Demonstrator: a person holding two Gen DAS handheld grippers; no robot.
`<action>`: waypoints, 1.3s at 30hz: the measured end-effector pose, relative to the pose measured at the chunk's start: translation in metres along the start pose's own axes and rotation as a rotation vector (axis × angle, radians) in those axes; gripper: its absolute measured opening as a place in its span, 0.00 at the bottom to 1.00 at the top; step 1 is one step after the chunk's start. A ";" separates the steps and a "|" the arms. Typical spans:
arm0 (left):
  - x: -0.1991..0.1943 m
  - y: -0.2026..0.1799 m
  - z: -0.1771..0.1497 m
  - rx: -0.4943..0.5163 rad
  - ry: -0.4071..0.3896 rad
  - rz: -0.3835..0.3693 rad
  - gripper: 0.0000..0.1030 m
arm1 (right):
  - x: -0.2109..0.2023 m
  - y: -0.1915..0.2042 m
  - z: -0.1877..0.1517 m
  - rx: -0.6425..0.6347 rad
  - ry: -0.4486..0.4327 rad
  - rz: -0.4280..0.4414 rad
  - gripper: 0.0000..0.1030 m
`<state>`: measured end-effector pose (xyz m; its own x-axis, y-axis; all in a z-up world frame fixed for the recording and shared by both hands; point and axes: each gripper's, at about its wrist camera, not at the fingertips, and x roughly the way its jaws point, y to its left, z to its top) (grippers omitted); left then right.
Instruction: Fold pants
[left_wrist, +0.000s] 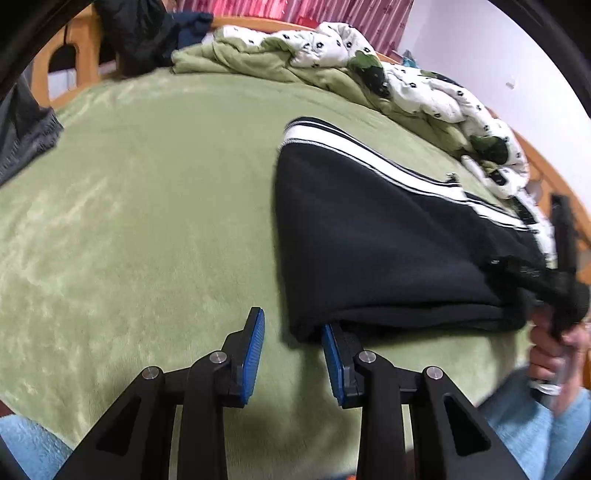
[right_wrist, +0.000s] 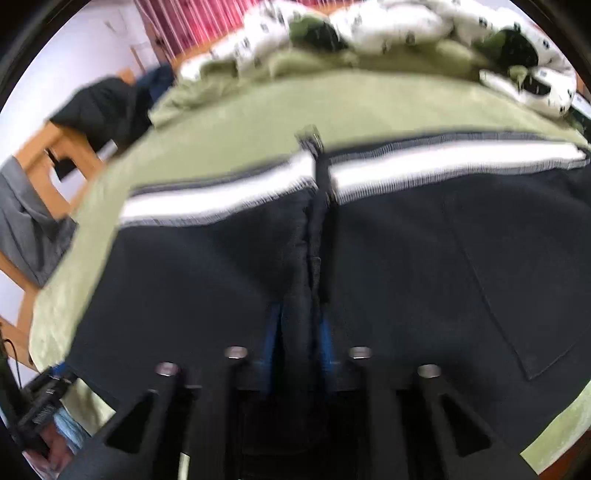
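Observation:
Black pants (left_wrist: 388, 243) with a white side stripe lie folded on the green blanket (left_wrist: 147, 206), right of centre in the left wrist view. My left gripper (left_wrist: 293, 332) is open; its right finger's tip touches the near left corner of the pants, and nothing lies between the pads. In the blurred right wrist view my right gripper (right_wrist: 301, 332) is shut on a raised fold of the black pants (right_wrist: 424, 258). The right gripper and the hand holding it also show at the right edge of the left wrist view (left_wrist: 561, 295), gripping the pants' edge.
A rumpled white and green quilt (left_wrist: 369, 66) lies along the bed's far side. Dark clothes (left_wrist: 147, 33) hang on the wooden bed frame at the far left. Grey cloth (left_wrist: 22, 125) lies at the left edge.

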<state>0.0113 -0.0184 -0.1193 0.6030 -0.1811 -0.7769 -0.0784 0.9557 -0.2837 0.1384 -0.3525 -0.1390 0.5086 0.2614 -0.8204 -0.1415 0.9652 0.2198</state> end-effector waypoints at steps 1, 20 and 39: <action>-0.004 0.003 -0.001 0.001 0.015 -0.037 0.29 | -0.007 -0.004 -0.002 -0.002 -0.021 -0.007 0.38; 0.027 -0.029 0.020 0.058 0.062 -0.049 0.30 | -0.031 0.036 -0.045 -0.299 -0.071 -0.124 0.26; 0.015 -0.015 0.021 -0.051 0.036 -0.130 0.35 | -0.067 -0.009 -0.045 -0.141 -0.139 -0.046 0.47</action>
<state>0.0378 -0.0303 -0.1149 0.5821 -0.3120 -0.7508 -0.0417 0.9107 -0.4109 0.0674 -0.3786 -0.1101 0.6279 0.2247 -0.7452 -0.2282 0.9685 0.0998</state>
